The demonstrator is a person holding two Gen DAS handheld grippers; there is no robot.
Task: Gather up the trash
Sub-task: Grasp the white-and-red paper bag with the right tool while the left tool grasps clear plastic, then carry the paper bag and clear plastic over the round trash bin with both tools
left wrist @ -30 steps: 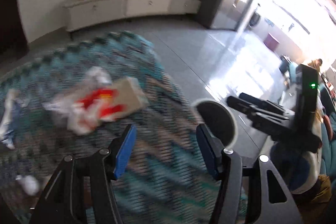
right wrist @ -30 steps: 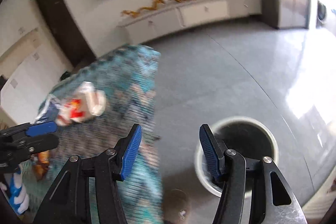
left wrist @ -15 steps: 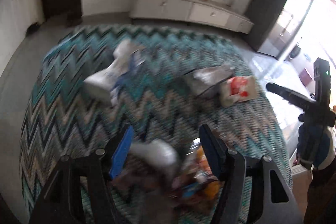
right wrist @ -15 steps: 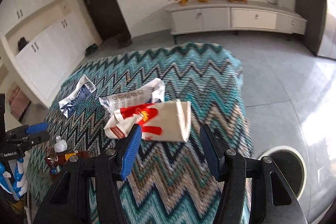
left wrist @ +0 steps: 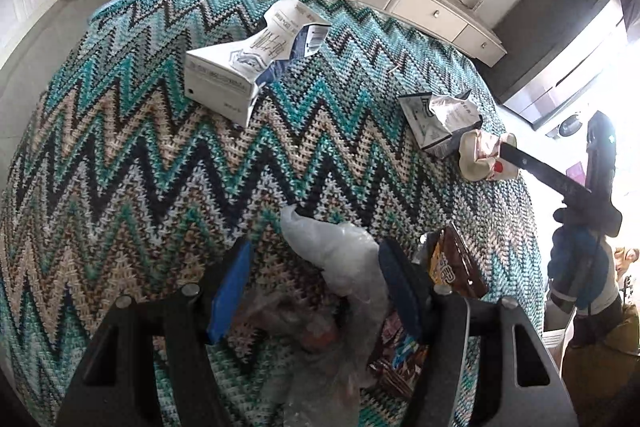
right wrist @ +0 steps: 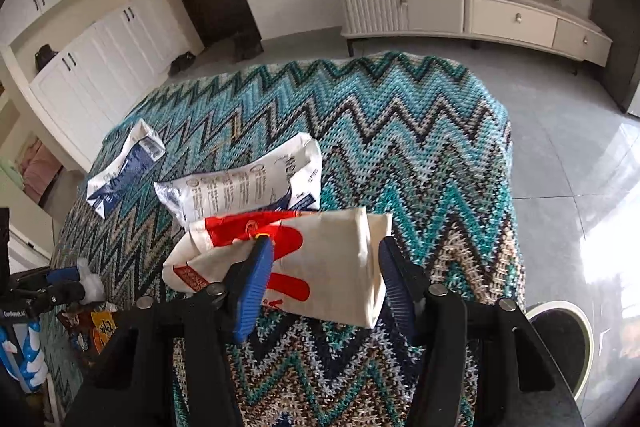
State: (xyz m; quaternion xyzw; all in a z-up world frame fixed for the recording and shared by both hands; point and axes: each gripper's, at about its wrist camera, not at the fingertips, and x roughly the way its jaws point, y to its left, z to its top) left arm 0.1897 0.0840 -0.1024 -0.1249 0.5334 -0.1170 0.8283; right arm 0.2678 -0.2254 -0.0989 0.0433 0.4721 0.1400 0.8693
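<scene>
While both grippers sit low over the zigzag blanket, the job right now looks like grabbing two bits of trash at once, I think.

The right gripper has the cream paper bag w/ red marks between its blue pads. To do it well, push a bit more fwd so both pads sit on the bag's sides, then squeeze slow. Paper is soft & will crush, so grab the thick folded part, not a thin edge. After that it's a short trip to the round bin on the floor, just right of the blanket.

The left gripper has the clear plastic bag between its pads. Plastic is slippy, so bunch lots of it before closing. Watch the brown snack wrapper just beside the right pad; it could get pinched too.

Fingers: the right gripper is wide apart. The left pad touches the bag's red part; the right pad is at the bag's far edge. Not squeezing yet. The left gripper is wide apart too, holding nothing; the plastic lies loose in the gap.

More trash waits on the blanket: a white & blue carton and a silver pouch, near the paper bag.
</scene>
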